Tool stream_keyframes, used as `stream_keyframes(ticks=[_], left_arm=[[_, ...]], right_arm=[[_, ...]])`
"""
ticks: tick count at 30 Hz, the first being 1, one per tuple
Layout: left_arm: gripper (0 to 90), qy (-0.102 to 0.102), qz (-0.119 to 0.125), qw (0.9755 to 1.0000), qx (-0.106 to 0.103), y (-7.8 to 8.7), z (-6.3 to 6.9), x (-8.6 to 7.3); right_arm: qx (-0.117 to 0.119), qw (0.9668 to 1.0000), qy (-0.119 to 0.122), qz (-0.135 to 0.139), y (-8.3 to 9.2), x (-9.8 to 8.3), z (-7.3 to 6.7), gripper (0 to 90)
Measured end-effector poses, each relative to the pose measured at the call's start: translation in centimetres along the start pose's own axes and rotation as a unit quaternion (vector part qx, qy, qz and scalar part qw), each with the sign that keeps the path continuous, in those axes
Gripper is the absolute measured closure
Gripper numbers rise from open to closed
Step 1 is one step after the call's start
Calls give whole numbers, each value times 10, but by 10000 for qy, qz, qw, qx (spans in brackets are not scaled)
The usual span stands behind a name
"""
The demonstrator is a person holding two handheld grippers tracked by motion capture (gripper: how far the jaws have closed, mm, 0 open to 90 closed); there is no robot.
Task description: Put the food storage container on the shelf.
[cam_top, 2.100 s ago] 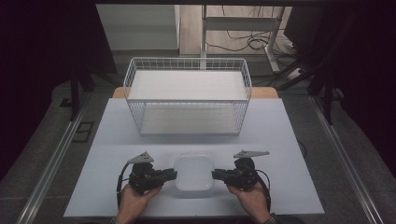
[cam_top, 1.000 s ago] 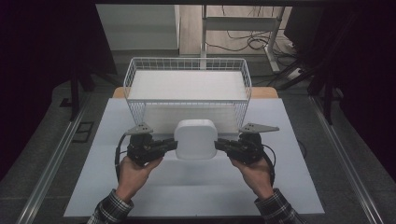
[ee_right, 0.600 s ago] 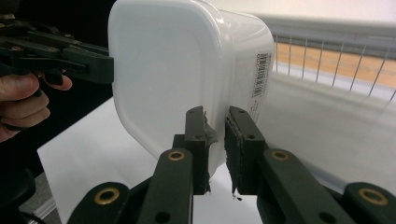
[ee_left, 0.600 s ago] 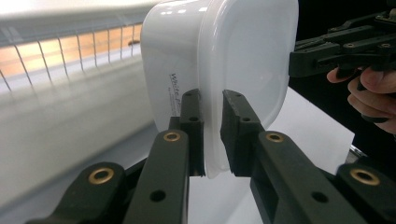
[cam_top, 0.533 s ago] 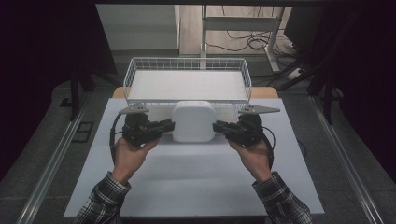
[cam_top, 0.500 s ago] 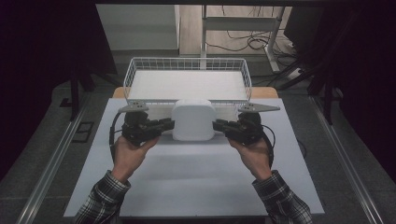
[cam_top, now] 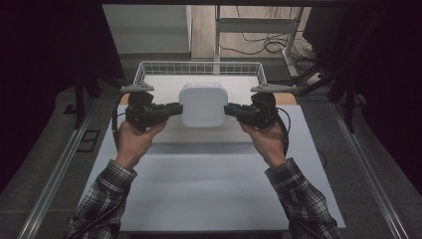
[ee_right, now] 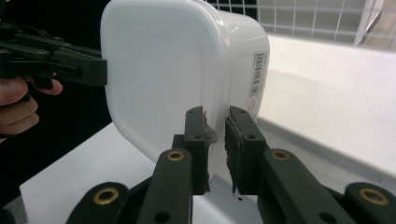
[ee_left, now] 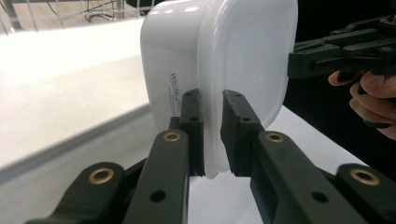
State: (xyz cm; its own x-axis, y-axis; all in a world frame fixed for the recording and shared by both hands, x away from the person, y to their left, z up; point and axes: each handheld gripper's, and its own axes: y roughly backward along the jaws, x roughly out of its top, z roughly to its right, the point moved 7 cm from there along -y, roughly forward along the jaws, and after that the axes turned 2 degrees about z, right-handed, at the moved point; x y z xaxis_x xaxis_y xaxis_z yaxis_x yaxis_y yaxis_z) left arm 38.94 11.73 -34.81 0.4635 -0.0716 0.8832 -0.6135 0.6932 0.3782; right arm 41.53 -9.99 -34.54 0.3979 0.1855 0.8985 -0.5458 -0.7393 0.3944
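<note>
A white lidded plastic container hangs in the air above the near edge of a white wire basket. My left gripper is shut on the rim at the container's left side, and my right gripper is shut on the rim at its right side. In the left gripper view the container stands on edge, its lid rim pinched between the jaws of my left gripper. In the right gripper view the right gripper pinches the opposite rim of the container, which carries a barcode label.
The wire basket stands at the far end of the white table. Beyond it are a floor with cables and a metal stand. Dark space borders both sides of the table.
Both grippers have lifted the container off the table's near part and carried it away from the person and upward, to above the basket's near edge.
</note>
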Motion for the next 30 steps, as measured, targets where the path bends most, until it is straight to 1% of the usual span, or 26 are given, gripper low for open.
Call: stream_keyframes(ticks=[3,4,5,6,7,12,13,14,15,19,22,23,26,28,30], left_arm=[[798,-3,18,10000,29,-1,-4,10],[798,-1,14,10000,41,-2,-6,13],[798,9,-6,10000,70,-3,-9,19],[798,9,-6,10000,70,-3,-9,19],[798,14,-11,10000,87,-5,-11,22],[796,87,-69,9998,161,-10,-19,33],[795,92,-114,9998,168,-13,-21,34],[794,92,-114,9998,168,-13,-21,34],[792,155,-162,9996,183,-17,-24,34],[783,226,-179,9994,183,-22,-29,34],[763,281,-180,9993,186,-25,-33,33],[752,331,-152,9992,150,-27,-34,33],[730,355,-118,9993,92,-29,-35,35],[716,365,-86,9993,75,-31,-36,35],[700,402,-36,9992,52,-32,-37,37]], right_arm=[[-36,10000,17,16,-3,11,3,785],[-52,10000,21,12,-6,17,6,784],[-60,10000,16,4,-7,20,7,784],[-60,10000,16,4,-7,20,7,784],[-79,10000,-12,4,-11,26,11,782],[-136,9999,-63,-25,-18,34,18,778],[-142,9998,-121,-66,-21,35,21,777],[-142,9998,-121,-66,-21,35,21,777],[-171,9997,-160,-121,-24,36,24,775],[-203,9994,-218,-172,-29,36,28,771],[-240,9993,-170,-218,-31,36,29,768],[-275,9991,-189,-245,-34,37,31,765],[-303,9989,-239,-262,-36,37,33,756],[-322,9988,-289,-223,-38,39,35,745],[-333,9989,-284,-195,-39,39,36,735]])
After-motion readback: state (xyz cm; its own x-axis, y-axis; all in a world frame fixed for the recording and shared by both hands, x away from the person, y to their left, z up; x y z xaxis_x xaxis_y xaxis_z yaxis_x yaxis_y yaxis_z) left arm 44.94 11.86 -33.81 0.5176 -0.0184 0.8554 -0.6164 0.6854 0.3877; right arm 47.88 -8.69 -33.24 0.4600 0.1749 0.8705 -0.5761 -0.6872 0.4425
